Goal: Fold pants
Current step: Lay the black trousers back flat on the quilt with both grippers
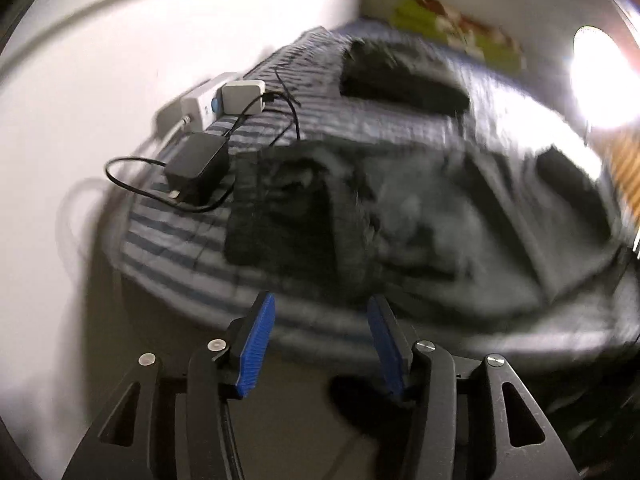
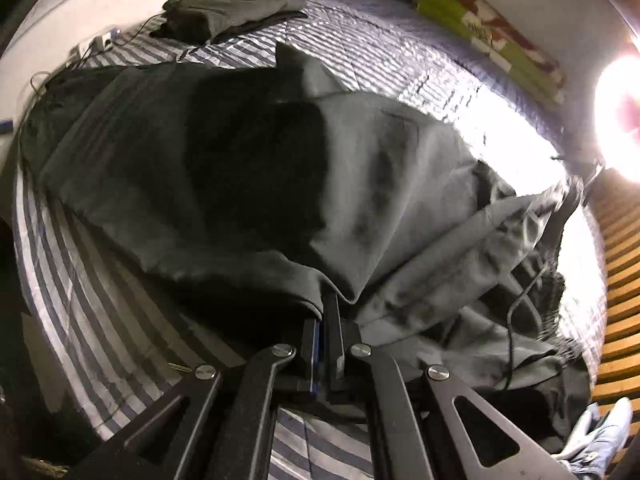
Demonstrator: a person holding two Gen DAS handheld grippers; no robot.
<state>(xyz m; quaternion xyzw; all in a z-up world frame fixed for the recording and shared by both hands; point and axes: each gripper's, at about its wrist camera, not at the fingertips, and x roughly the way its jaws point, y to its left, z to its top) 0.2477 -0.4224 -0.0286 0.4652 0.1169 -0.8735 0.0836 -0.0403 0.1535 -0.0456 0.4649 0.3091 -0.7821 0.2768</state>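
The right gripper pinches the dark pants edge tight at bottom middle, so the empty, half-open left gripper should grab the other edge on the bed.

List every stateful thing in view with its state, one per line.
left gripper: open, empty.
right gripper: shut on the grey pants' edge.
grey pants: spread rumpled on the striped bed cover.
folded dark garment: lying folded, far end.
black adapter: cable attached.
lamp: on.
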